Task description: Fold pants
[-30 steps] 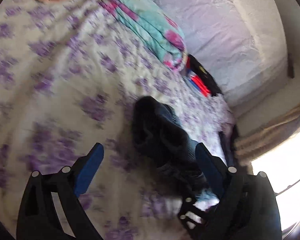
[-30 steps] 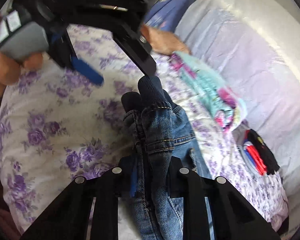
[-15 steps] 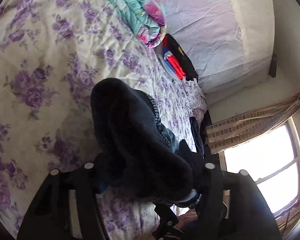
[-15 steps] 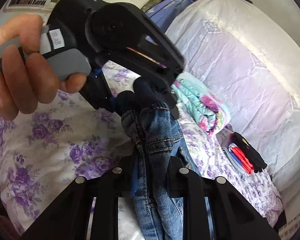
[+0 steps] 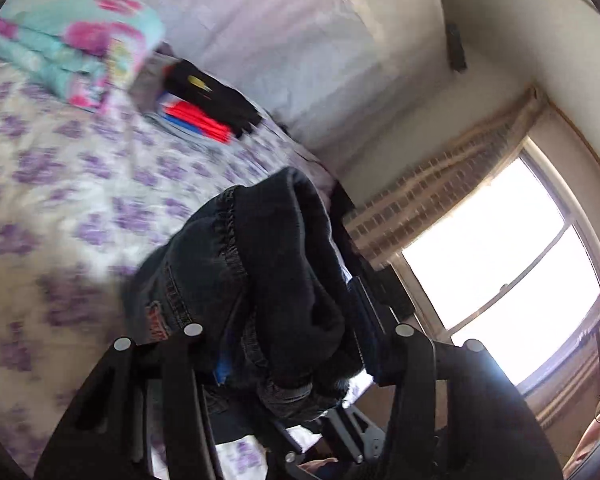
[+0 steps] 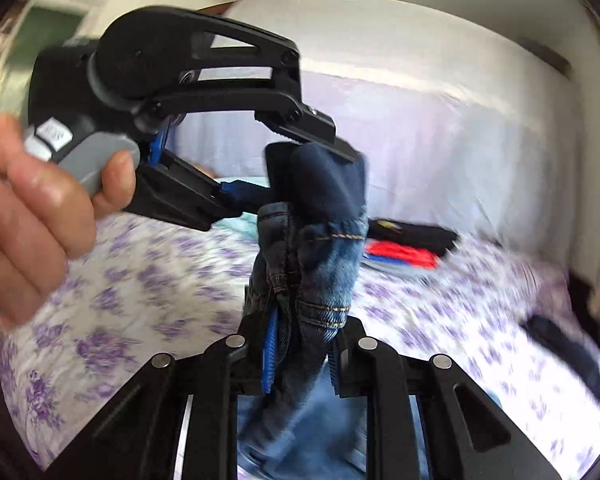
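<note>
Right gripper jaws: the right gripper [image 6: 300,354] is clenched on a bunched fold of the jeans [image 6: 312,264], with the blue pads pressed against the denim on both sides.
Left gripper jaws: the left gripper [image 5: 292,354] is clamped on the same jeans [image 5: 260,280]; the cloth fills the whole gap between its fingers.
Jeans, look: blue denim with tan stitching along a hem, and a dark navy inner side that shows at the top of the bunch. In the left wrist view they read almost black, with a serged seam edge and a small reddish label near the left finger.
Jeans, place: held up in the air between the two grippers, above the bed. The lower part hangs down under the right gripper and is blurred.
Bedspread: white with purple flowers [image 6: 148,280], lying beneath the jeans and spreading left and right.
Open room: bare bedspread lies to the left and near side of the jeans. The far right holds a folded stack of black, red and blue clothes [image 6: 410,244].
Edges: a pale sheet-covered headboard or wall [image 5: 284,40] rises behind the bed; the bed's right edge meets a dark gap by the wall.
Only in the left wrist view: a folded turquoise and pink blanket [image 5: 76,48], a bright window [image 5: 496,264] and a checked curtain [image 5: 428,200].
Only in the right wrist view: the person's left hand [image 6: 32,216] around the grey handle of the left gripper [image 6: 300,172], whose fingers pinch the top of the denim bunch.
</note>
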